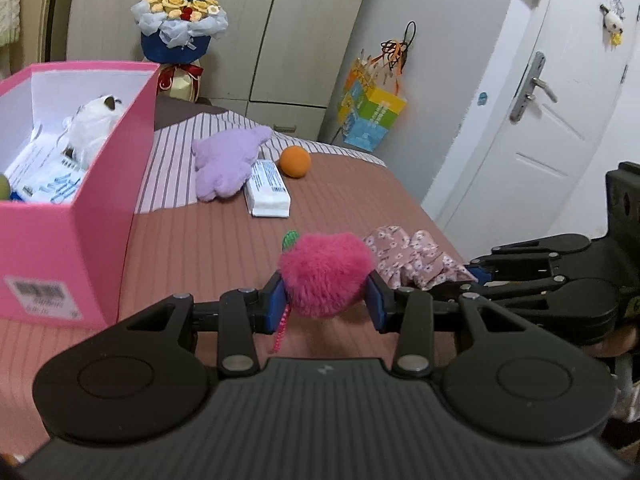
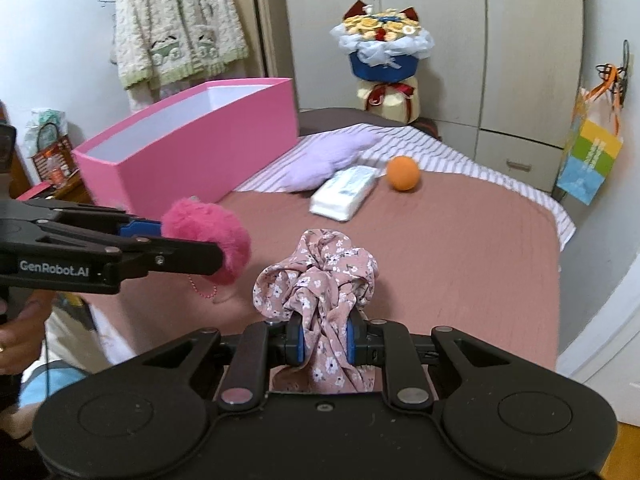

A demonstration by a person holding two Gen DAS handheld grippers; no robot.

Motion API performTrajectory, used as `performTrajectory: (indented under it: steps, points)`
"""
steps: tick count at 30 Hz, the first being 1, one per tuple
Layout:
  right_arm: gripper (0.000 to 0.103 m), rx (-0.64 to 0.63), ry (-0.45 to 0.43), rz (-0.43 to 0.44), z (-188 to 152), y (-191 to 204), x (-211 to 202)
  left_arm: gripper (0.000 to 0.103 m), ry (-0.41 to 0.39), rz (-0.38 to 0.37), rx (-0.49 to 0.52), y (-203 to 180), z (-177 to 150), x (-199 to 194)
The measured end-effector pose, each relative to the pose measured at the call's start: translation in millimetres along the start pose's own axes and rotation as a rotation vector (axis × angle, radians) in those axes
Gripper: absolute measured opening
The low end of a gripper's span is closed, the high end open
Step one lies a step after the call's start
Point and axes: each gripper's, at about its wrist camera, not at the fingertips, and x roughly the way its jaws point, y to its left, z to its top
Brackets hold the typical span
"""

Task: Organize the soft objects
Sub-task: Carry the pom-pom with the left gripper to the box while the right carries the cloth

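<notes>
My left gripper (image 1: 326, 300) is shut on a fluffy pink pom-pom (image 1: 326, 270) with a green leaf and a pink bead chain, held above the bed; it also shows in the right wrist view (image 2: 210, 236). My right gripper (image 2: 324, 340) is shut on a pink floral scrunchie (image 2: 316, 276), which also shows in the left wrist view (image 1: 412, 258). A pink box (image 1: 72, 224) stands left on the bed, holding a white plush (image 1: 94, 120) and tissue packs. A purple plush (image 1: 228, 164), a tissue pack (image 1: 267, 190) and an orange ball (image 1: 295, 162) lie further back.
The bed (image 2: 460, 248) has a brown cover and a striped sheet. A flower bouquet (image 2: 386, 52) stands at the head of the bed before wardrobes. A colourful bag (image 1: 370, 114) hangs by the white door (image 1: 540, 120). A knitted cardigan (image 2: 176, 20) hangs at the left.
</notes>
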Motion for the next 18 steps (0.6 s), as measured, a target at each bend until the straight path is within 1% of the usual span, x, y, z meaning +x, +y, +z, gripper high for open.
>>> performTrajectory:
  steps: [3, 5, 8, 12, 17, 18]
  points:
    - [0.022, 0.008, 0.015, 0.027, -2, 12, -5, 0.04, 0.008, 0.019, 0.011, 2, -5, -11]
    - [0.022, 0.004, 0.022, 0.045, -3, 21, -8, 0.04, 0.027, 0.031, 0.021, 4, -7, -17]
    - [0.022, -0.012, 0.032, 0.071, -3, 36, -11, 0.04, 0.062, 0.032, 0.008, 10, -9, -28]
    - [0.022, -0.064, 0.034, 0.087, -3, 58, -16, 0.04, 0.09, 0.052, 0.017, 21, -13, -48]
    - [0.022, -0.116, 0.039, 0.16, 1, 85, -23, 0.04, 0.145, 0.064, -0.008, 39, -15, -72]
    - [0.022, -0.126, 0.041, 0.175, 3, 91, -23, 0.04, 0.156, 0.057, -0.014, 43, -15, -77]
